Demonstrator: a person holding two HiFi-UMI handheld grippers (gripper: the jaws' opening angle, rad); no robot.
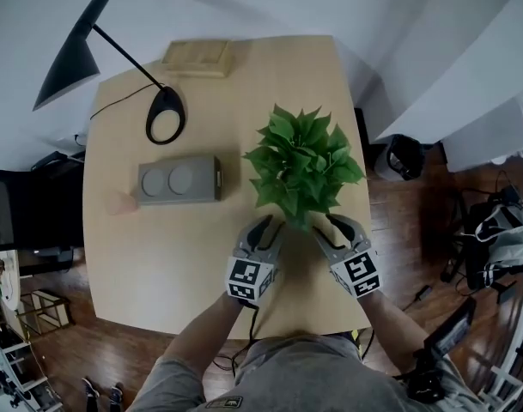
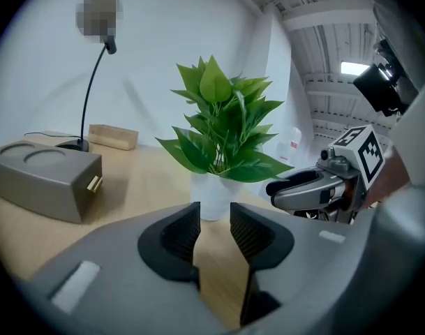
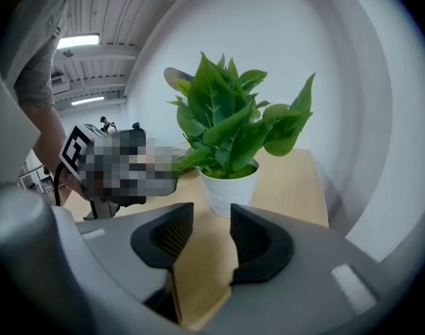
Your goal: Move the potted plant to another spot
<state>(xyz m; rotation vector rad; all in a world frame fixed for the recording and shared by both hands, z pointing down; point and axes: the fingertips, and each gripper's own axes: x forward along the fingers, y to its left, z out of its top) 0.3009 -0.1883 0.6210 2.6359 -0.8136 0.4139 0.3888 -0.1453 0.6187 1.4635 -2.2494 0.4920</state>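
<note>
Almost there

Left gripper (image 1: 263,225) and right gripper (image 1: 331,226) stood open, empty, just short of the potted plant (image 1: 302,166) on the table's (image 1: 158,256) right side. Its white pot (image 3: 229,185) looked light but smooth; its wall, not the soft leaves (image 3: 219,114), seemed the hold.

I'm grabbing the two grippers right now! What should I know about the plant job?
Left gripper: open and empty; the pot stands ahead of its jaws, not between them.
Right gripper: open and empty, with the pot ahead of it too.
Potted plant: upright on the wooden table, near its right edge, with one gripper on each near side.
Also on the table: grey box, black lamp, wooden block.
Done: both grippers are lined up at the pot.
Left: grip the pot, lift it, and probably set it down on a bare spot.
</note>
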